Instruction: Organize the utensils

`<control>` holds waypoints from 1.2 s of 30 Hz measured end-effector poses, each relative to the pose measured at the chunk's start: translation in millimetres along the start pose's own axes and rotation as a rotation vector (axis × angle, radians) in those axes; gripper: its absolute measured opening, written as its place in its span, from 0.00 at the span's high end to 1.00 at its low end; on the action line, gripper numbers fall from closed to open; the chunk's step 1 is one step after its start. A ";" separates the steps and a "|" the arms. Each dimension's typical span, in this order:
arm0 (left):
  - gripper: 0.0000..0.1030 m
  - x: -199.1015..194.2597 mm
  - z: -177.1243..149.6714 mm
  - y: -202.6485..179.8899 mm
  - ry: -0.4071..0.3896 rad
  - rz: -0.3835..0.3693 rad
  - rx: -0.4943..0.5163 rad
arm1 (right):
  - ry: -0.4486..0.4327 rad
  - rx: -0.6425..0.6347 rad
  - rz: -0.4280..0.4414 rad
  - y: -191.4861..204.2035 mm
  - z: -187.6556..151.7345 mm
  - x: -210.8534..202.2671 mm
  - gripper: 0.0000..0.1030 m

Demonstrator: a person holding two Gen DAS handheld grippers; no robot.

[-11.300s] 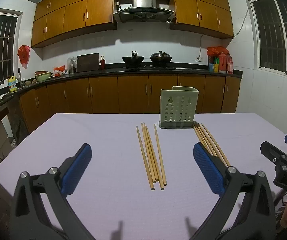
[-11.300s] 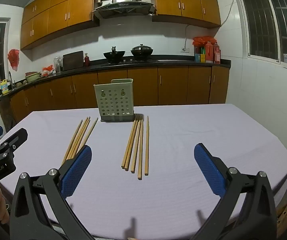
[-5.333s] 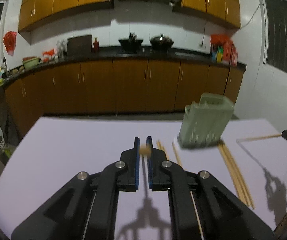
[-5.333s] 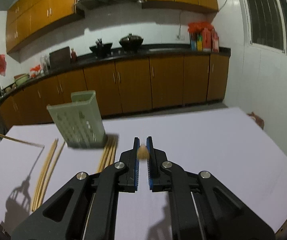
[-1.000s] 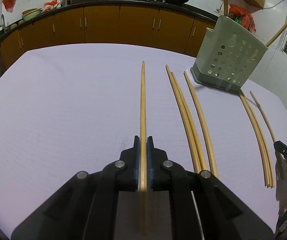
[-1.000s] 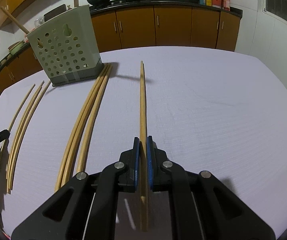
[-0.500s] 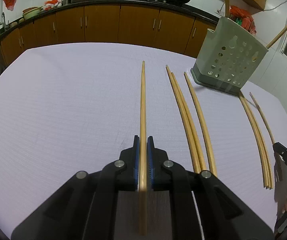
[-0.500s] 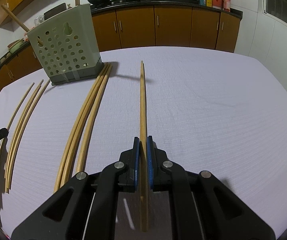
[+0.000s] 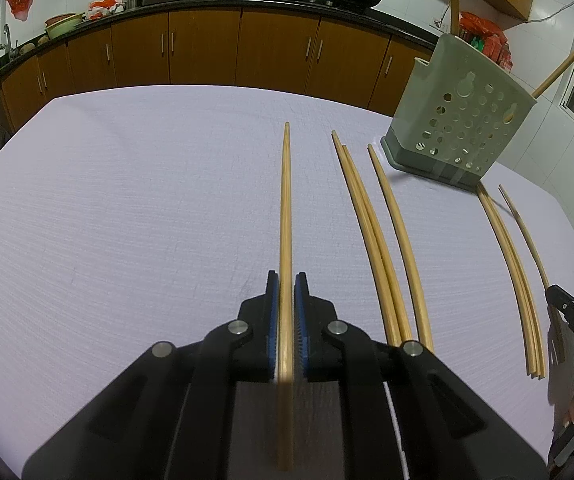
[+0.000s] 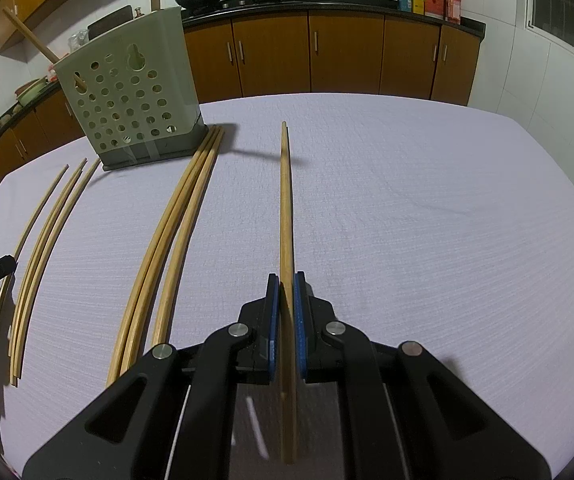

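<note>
My left gripper (image 9: 286, 280) is shut on a wooden chopstick (image 9: 285, 200) that points forward, low over the purple table. My right gripper (image 10: 285, 280) is shut on another chopstick (image 10: 285, 200), its tip lifted above its shadow. The grey-green perforated utensil holder (image 9: 463, 128) stands at the far right in the left wrist view and at the far left in the right wrist view (image 10: 131, 100), with two chopsticks standing in it. Loose chopsticks (image 9: 375, 232) lie to the right of my left gripper. More loose chopsticks (image 10: 167, 240) lie to the left of my right gripper.
A further group of chopsticks (image 9: 515, 264) lies beyond the holder, next to the other gripper's tip (image 9: 567, 308). The purple tablecloth (image 9: 127, 200) covers the table. Brown kitchen cabinets (image 9: 207, 48) and a countertop with woks run behind.
Over the last second both grippers stay shut on their chopsticks and barely move. Earlier, both were open, then carried chopsticks to the holder.
</note>
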State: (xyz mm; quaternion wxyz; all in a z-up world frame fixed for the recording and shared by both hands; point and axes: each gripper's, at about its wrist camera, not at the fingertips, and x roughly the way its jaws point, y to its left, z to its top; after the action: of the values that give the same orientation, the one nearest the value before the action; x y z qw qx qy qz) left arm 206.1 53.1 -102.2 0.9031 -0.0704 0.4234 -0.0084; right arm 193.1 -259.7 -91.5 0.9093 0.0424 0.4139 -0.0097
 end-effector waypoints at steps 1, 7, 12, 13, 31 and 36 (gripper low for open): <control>0.89 0.0 0.0 -0.1 0.000 0.000 0.000 | 0.000 0.000 0.000 0.0 0.0 0.1 0.92; 0.88 0.0 -0.3 -1.0 0.000 0.001 0.000 | 0.000 0.000 -0.001 0.3 0.0 0.3 0.92; 0.88 -0.1 -0.6 -1.4 0.000 -0.001 0.000 | 0.000 0.000 0.000 0.5 0.0 0.4 0.92; 0.88 -0.1 -0.6 -1.3 0.000 -0.001 0.000 | 0.000 0.000 0.000 0.5 0.0 0.5 0.92; 0.93 -14.5 -7.2 -2.1 -0.010 0.007 0.045 | -0.023 0.004 0.009 -4.0 -3.4 -10.3 0.92; 0.92 -58.3 13.2 -4.5 -0.148 -0.005 0.088 | -0.168 0.001 0.011 -7.1 18.0 -51.1 0.92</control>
State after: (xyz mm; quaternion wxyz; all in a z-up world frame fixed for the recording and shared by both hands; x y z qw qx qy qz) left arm 179.1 54.6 -48.7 0.9341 -0.0320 0.3548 -0.0240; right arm 172.7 -269.2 -41.8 0.9408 0.0441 0.3359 -0.0084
